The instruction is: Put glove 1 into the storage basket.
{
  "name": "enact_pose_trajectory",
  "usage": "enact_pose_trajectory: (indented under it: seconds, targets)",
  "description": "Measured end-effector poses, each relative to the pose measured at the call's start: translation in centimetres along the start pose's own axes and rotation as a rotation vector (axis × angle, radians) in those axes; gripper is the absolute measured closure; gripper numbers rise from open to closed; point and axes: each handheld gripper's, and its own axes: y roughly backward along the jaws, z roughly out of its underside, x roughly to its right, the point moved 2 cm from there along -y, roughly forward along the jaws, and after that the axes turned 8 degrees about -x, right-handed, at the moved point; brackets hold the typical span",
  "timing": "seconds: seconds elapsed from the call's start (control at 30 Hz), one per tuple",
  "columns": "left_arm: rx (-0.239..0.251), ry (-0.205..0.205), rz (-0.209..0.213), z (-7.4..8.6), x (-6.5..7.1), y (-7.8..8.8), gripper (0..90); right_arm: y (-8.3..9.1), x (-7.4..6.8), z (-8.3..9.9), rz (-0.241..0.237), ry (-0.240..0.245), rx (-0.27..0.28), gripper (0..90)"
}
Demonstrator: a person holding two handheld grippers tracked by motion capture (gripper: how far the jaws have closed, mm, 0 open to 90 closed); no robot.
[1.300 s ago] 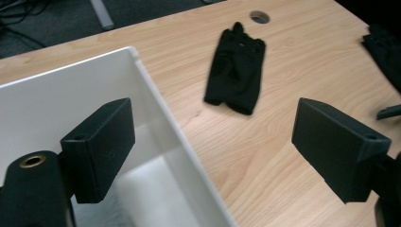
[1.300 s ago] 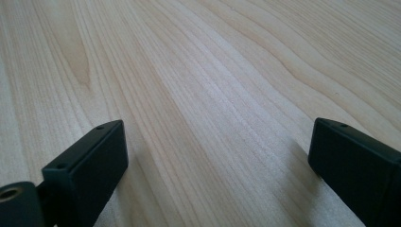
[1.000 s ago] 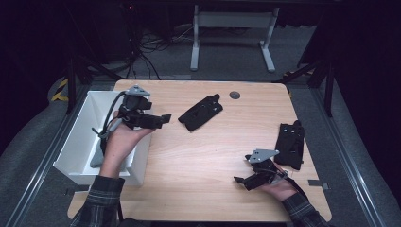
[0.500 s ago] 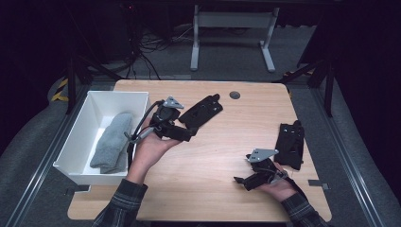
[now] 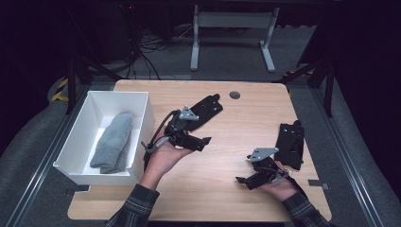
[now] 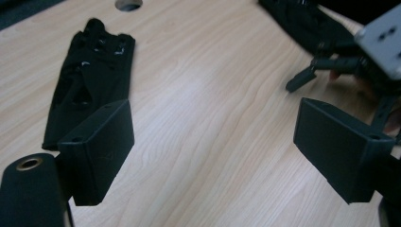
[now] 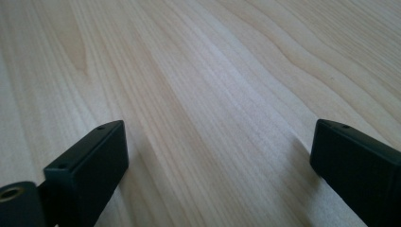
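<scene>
Hovering with jaws spread wide, the left hand-held gripper holds nothing above the table.
A black glove lies just beyond it, untouched; the right hand-held gripper, also spread and empty, rests near a second black glove.

A: From above, the wooden table is evenly lit while the floor and room around it sink into near black. The white bin is the brightest thing, though not blown out.

B: Blur?

A: That picture is soft and a bit grainy. In both gripper views the nearby black jaws are out of focus, and pale sheen lies across the wood grain. Shadows beneath are soft.
</scene>
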Motion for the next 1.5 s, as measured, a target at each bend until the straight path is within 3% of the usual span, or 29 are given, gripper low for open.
enact_pose_trajectory:
  seconds: [0.27,0.4,0.57,0.77,0.97,1.1,1.27,1.4,1.5]
  targets:
    - [-0.055,-0.009,0.033,3.6,0.8,-3.1,12.5,1.5,1.0,0.2,-0.028,-0.009,0.035,17.6]
    - [-0.06,-0.009,0.042,5.1,1.2,-4.1,12.5,1.9,1.4,0.1,-0.035,-0.017,0.04,24.3]
    - [-0.09,-0.015,0.039,7.1,1.2,-5.0,11.9,3.0,2.1,0.1,0.0,-0.022,0.046,36.3]
    - [-0.13,-0.025,0.033,9.2,1.3,-6.1,8.4,4.7,4.1,0.2,0.04,-0.05,0.059,61.9]
    - [-0.17,-0.03,0.036,10.3,1.5,-7.0,3.3,6.7,6.7,0.8,0.078,-0.078,0.059,87.4]
    - [-0.195,-0.065,0.015,10.5,1.8,-7.6,0.0,7.8,8.6,1.4,0.121,-0.096,0.044,90.0]
    - [-0.177,-0.073,0.012,10.6,1.7,-7.8,0.0,8.9,10.5,2.1,0.145,-0.144,0.058,90.0]
    - [-0.107,-0.087,0.025,11.2,1.5,-7.8,0.0,9.3,11.6,3.3,0.146,-0.174,0.056,90.0]
    - [-0.101,-0.081,0.02,11.4,1.5,-7.7,0.0,9.3,12.1,4.0,0.145,-0.192,0.05,90.0]
